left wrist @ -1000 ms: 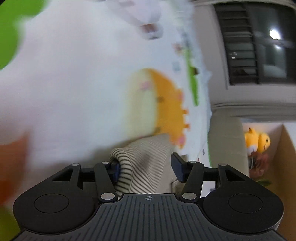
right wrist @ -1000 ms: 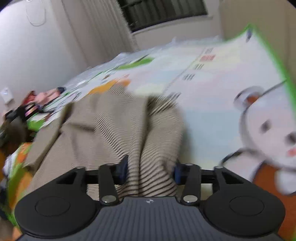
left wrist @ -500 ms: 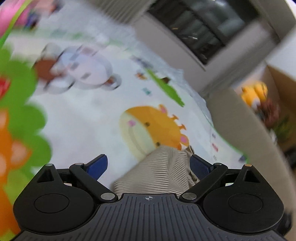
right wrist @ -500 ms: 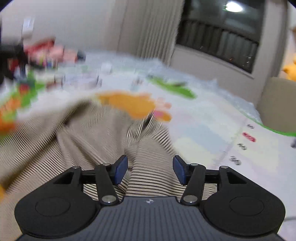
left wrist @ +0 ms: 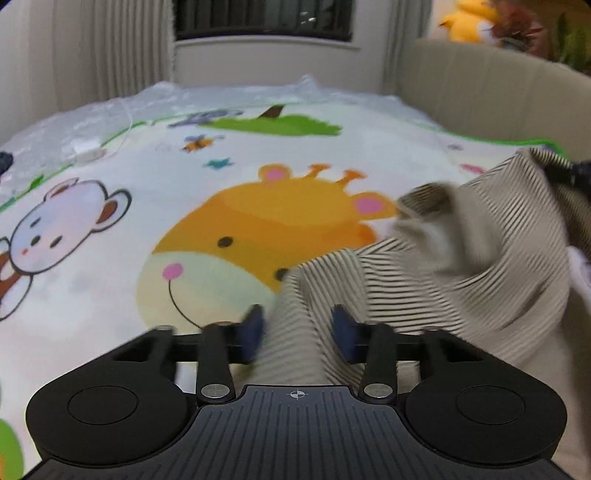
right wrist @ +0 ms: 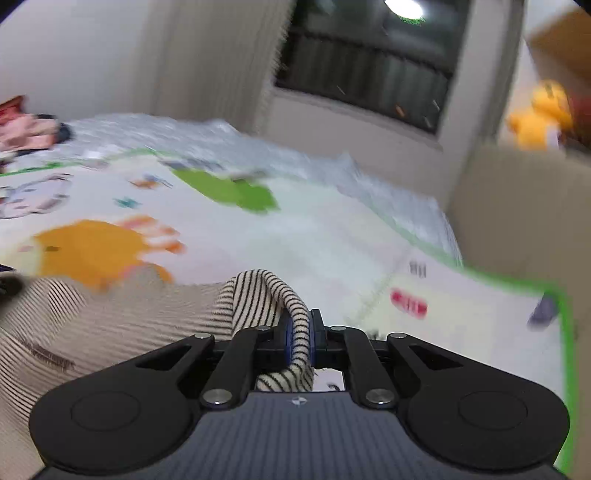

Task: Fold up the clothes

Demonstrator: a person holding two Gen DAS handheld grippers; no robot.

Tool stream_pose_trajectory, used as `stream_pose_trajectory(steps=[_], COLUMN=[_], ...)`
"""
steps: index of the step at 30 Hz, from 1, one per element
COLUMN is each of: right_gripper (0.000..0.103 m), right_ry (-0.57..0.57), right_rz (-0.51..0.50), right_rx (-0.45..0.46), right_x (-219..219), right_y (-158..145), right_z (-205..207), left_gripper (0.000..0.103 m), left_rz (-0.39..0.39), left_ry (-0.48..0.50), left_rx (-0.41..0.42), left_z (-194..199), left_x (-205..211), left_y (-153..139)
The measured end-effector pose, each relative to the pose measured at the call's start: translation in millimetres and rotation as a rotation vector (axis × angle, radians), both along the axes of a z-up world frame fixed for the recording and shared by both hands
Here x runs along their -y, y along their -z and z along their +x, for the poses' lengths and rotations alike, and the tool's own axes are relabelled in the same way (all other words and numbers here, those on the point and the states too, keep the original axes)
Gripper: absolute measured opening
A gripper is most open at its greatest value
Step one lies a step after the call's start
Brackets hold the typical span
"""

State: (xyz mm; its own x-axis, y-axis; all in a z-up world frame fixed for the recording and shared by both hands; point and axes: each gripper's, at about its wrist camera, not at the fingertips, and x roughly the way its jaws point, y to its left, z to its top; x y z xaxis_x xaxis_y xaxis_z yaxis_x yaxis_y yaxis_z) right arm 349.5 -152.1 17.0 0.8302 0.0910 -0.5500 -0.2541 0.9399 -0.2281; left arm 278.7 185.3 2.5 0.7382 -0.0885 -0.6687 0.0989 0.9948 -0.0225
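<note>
A beige garment with thin dark stripes (left wrist: 461, 258) lies bunched on a cartoon play mat (left wrist: 110, 295), partly lifted at its right side. My left gripper (left wrist: 299, 332) is low over the near end of it. Its jaws are closing with a ridge of the striped cloth between the blurred blue pads (left wrist: 343, 332), which do not clearly press on it. In the right wrist view my right gripper (right wrist: 301, 332) is shut on a rolled fold of the same garment (right wrist: 110, 317), which arches up just ahead of the pads.
A beige padded sofa back (left wrist: 498, 92) borders the mat on the right, with a yellow plush toy (left wrist: 469, 18) above it. Clear plastic sheeting (left wrist: 221, 96) and a white plug with a cable (left wrist: 88, 153) lie at the far edge. Colourful items (right wrist: 22, 129) sit far left.
The left view has rolled upright. Its jaws opened wide off the cloth and now narrow around a ridge of it. The right jaws went from apart to shut on a fold.
</note>
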Motion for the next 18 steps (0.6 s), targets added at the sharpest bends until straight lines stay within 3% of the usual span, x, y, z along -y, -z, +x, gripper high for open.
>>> stream_pose_trajectory(steps=[4,7,8,10,11,13,17,18], right_gripper=[0.009,0.011,0.018,0.025,0.034,0.046,0.048,0.048], right_ry=[0.068,0.104,0.117,0.123,0.111,0.09,0.062,0.057], right_rz=[-0.008,0.086,0.1,0.108,0.113,0.147,0.271,0.298], right_rx=[-0.084,-0.079,-0.082,-0.055,-0.023,0.023,0.065,0.059], right_x=[17.4,32.9,36.0,39.9,42.2,50.0,68.7,70.5], right_y=[53.0,53.4,50.9,39.9,32.6,22.6,16.5,20.1], right_z=[22.3,14.3,13.7,0.3,-9.2,-35.0,-100.7,-119.1], left_gripper=[0.027,0.025,0.026,0.027,0.027,0.045,0.062,0.07], left_rz=[0.13,0.184,0.175,0.128,0.104,0.045,-0.107,-0.166], left_ry=[-0.135,-0.261,-0.289,-0.321,-0.329,-0.301,-0.189,-0.147], left_rx=[0.064,0.075,0.069,0.063,0.064,0.08,0.125,0.141], left_z=[20.3,27.1,26.5,19.5,15.7,1.3,-33.0,-45.5], left_x=[-18.3,-43.7,-52.6,-66.5,-71.2,-66.4,-33.3,-20.4], left_y=[17.9,19.2,18.6,11.4,6.4,-4.8,-27.7,-29.7])
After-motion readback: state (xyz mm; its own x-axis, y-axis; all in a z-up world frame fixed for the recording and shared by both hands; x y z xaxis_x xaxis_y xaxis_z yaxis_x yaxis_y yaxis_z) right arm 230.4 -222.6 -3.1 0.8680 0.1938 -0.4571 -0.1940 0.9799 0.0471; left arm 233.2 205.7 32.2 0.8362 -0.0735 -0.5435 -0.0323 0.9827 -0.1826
